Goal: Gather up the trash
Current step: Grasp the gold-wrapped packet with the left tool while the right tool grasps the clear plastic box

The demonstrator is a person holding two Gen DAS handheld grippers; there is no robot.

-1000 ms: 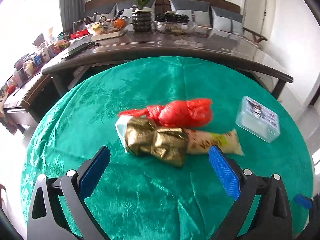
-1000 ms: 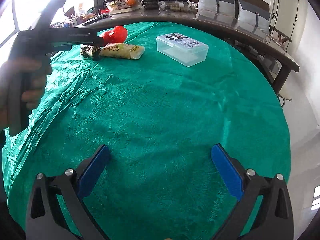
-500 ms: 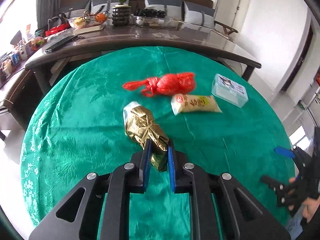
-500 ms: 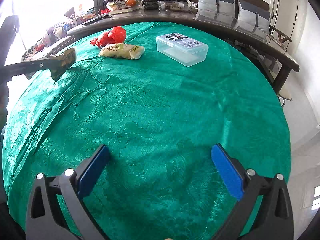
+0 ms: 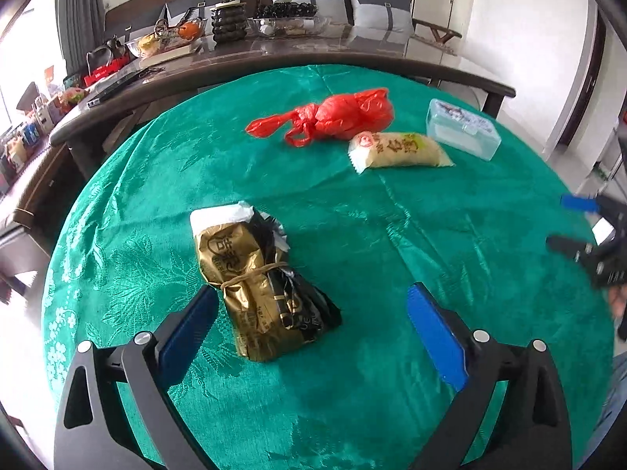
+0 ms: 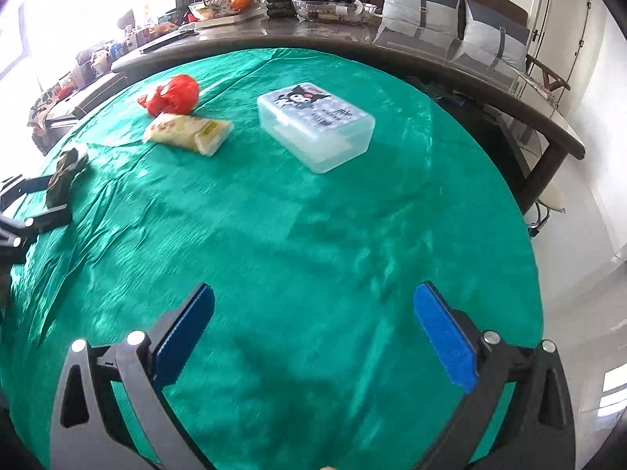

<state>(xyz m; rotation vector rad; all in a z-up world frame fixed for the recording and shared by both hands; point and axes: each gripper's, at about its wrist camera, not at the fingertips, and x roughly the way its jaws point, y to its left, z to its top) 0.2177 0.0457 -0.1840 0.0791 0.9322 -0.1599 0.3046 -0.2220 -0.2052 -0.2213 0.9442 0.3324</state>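
Both jaws stand apart: left gripper (image 5: 309, 329) around the gold pack (image 5: 258, 286), right gripper (image 6: 313, 337) holding nothing. Risk: the red bag (image 5: 333, 117) and snack (image 5: 395, 149), at 1 o'clock, may slide on the cloth (image 5: 372, 254).

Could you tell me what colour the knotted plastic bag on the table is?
The knotted plastic bag is bright red, clearest in the left wrist view.

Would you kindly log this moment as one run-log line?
left gripper: open, empty | gold packet: lying on green tablecloth | right gripper: open, empty
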